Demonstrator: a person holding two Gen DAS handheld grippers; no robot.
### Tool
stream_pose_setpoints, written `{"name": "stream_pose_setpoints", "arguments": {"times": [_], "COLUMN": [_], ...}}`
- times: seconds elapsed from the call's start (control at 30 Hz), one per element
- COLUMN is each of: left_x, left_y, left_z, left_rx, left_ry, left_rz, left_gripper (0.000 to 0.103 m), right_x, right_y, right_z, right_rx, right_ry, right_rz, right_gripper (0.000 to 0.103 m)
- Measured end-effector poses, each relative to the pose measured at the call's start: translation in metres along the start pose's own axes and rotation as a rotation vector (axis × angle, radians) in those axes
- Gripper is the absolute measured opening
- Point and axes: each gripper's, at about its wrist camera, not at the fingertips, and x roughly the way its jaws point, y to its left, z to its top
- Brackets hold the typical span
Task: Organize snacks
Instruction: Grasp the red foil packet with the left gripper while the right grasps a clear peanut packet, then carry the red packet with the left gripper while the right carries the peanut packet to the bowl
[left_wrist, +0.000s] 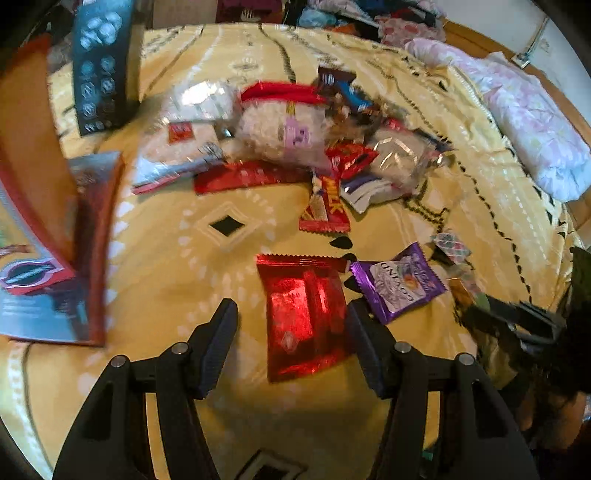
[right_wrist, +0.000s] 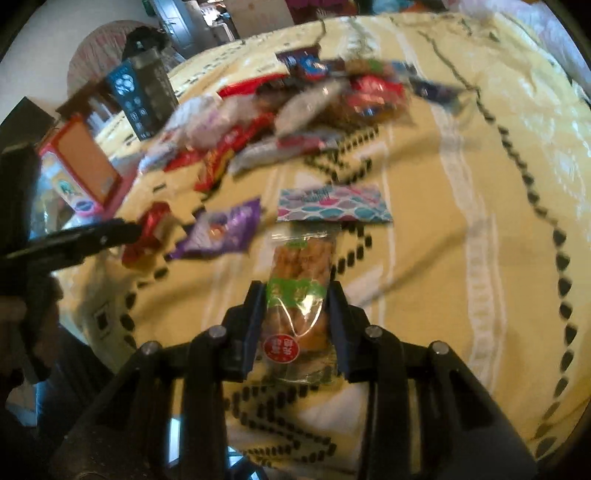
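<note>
Clearly, the right gripper had its jaws against a clear packet of nuts on the near bedspread; the slippery wrap could slide out. The left gripper stood open around a red foil packet, lying askew, so one finger might push it away.

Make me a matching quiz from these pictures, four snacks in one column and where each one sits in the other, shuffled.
Things:
1. red foil packet
2. purple packet
3. clear packet with green label
4. scale-patterned packet

Places:
A. just beyond the clear packet's far end
B. between the right tongs' fingers
C. between the open left tongs' fingers
D. beside the red foil packet, outside the left tongs

Pairs: 1-C, 2-D, 3-B, 4-A
</note>
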Motion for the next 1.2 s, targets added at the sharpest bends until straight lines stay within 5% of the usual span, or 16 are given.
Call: {"name": "stream_pose_setpoints", "arguments": {"times": [0.43, 0.5, 0.7, 0.73, 0.8, 0.83, 1.2], "left_x": [0.013, 0.012, 0.013, 0.013, 0.014, 0.015, -0.048], "left_y": [-0.012, -0.016, -0.013, -0.013, -0.013, -0.014, -0.018], "left_z": [-0.003, -0.006, -0.007, -0.006, -0.007, -0.007, 0.004], "left_rx": [0.066, 0.09, 0.092, 0.098, 0.103, 0.109, 0.083], "left_ry": [-0.038, -0.055, -0.071, -0.074, -0.063, -0.05, -0.167], "left_rz": [0.076, 0.104, 0.109, 0.106, 0.083, 0.078, -0.02], "left_gripper": [0.065, 0.078, 0.078, 0.077, 0.039, 0.035, 0.03], "right_x": [0.01, 0.008, 0.009, 0.009, 0.009, 0.009, -0.02], "right_y": [0.004, 0.004, 0.003, 0.003, 0.003, 0.003, 0.012], "right_z": [-0.002, -0.001, 0.0, 0.0, 0.0, -0.001, 0.012], "right_rx": [-0.001, 0.007, 0.009, 0.007, 0.002, 0.002, 0.013], "right_ry": [0.024, 0.025, 0.03, 0.03, 0.03, 0.028, -0.055], "right_rz": [-0.019, -0.017, -0.014, -0.014, -0.017, -0.018, 0.013], "right_gripper": [0.041, 0.041, 0.041, 0.041, 0.04, 0.037, 0.035]}}
